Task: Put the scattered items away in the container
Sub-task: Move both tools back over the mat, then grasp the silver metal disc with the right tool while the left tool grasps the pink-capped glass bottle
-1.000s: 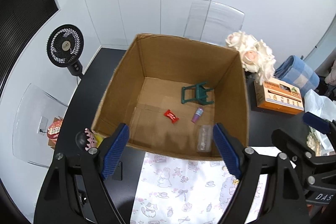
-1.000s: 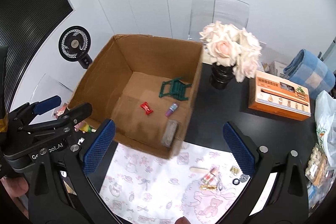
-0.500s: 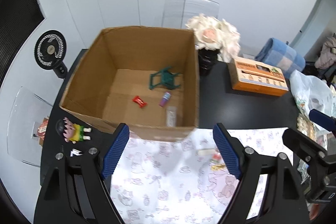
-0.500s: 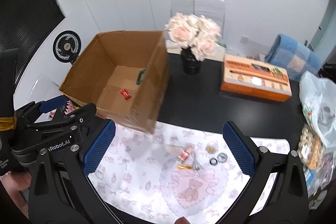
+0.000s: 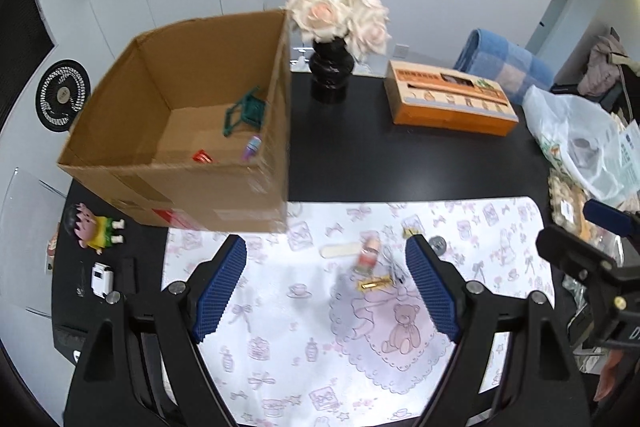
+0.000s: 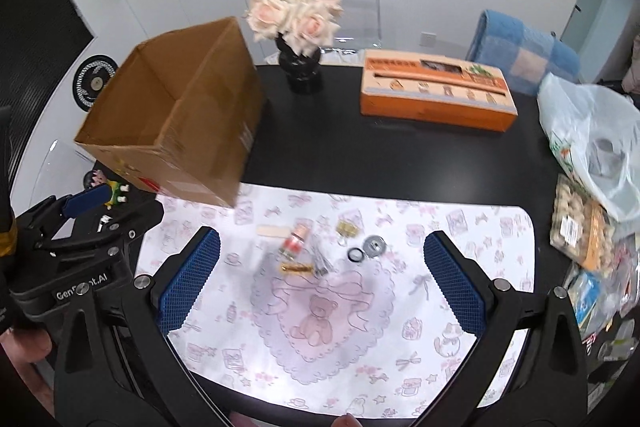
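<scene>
Both tongs swung right off cardboard box [image 5: 180, 131], vase [image 5: 331, 75] beside, perhaps touching

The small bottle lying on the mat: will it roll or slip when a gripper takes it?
The small bottle lies on its side and looks round, so it probably rolls if nudged. It seems light. Its smooth body may slip between the open right gripper pads.

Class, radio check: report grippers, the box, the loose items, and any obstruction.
Left gripper open, empty; right gripper open, empty. Box upright at mat's far-left corner, three items visible inside. Small items loose on mat. Nothing in the way.
</scene>
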